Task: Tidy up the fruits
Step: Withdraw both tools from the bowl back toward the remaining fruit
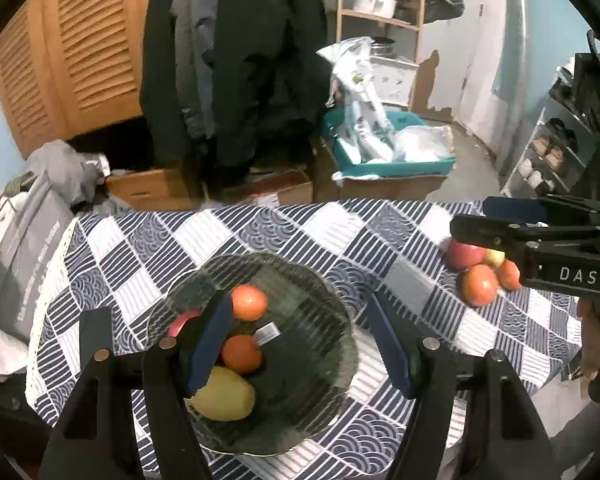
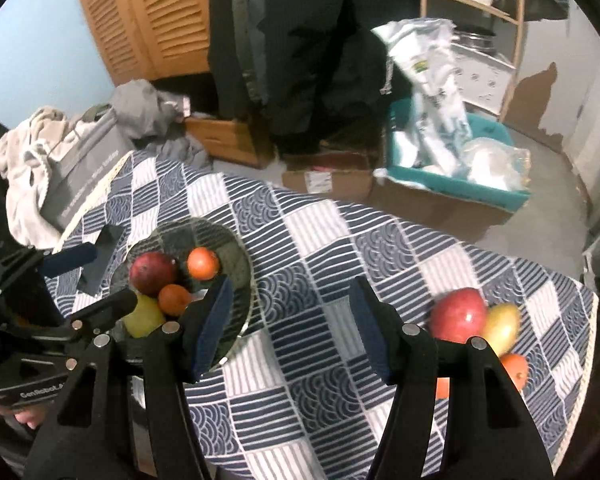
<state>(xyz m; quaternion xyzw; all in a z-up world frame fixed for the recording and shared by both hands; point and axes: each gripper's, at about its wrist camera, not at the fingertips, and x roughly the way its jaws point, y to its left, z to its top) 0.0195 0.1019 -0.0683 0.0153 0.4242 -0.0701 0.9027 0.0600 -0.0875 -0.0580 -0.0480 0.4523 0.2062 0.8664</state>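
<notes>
You're between picks: both claws are empty and up off the table. Your left gripper [image 1: 300,344] hangs over the dark ribbed glass bowl [image 1: 320,280] with its blue-padded jaws partly apart, nothing between them; the fruit seen through the gap sits in the bowl below, not in the grip. Bowl holds four pieces: a dark red apple [image 2: 154,273], two small round orange fruits [image 1: 249,302] [image 1: 242,354] and a yellow-green pear-shaped fruit [image 1: 225,394], with a small white label [image 1: 269,333] lying among them. Your right gripper [image 2: 290,326] is also partly open and holding nothing; it points at bare blue-and-white patterned tablecloth [image 2: 308,248] between the bowl and the loose pile. The pile still to sort sits near the right edge of the table: a large red apple [image 2: 458,316], a yellow-red mango-like fruit [image 2: 504,326] touching it, and orange round fruit [image 2: 516,370] just in front, partly hidden behind your right jaw. My read: roughly half done, next step is a pick from that pile with the right claw. The red apple looks like the cleanest target, on top and nearest the bowl side. The current gap looks too narrow for it, so open wider before you come down, and straddle it at its widest part. Watch the neighbours: the fruits touch and sit close to the table edge, so a nudge could roll one off.
</notes>
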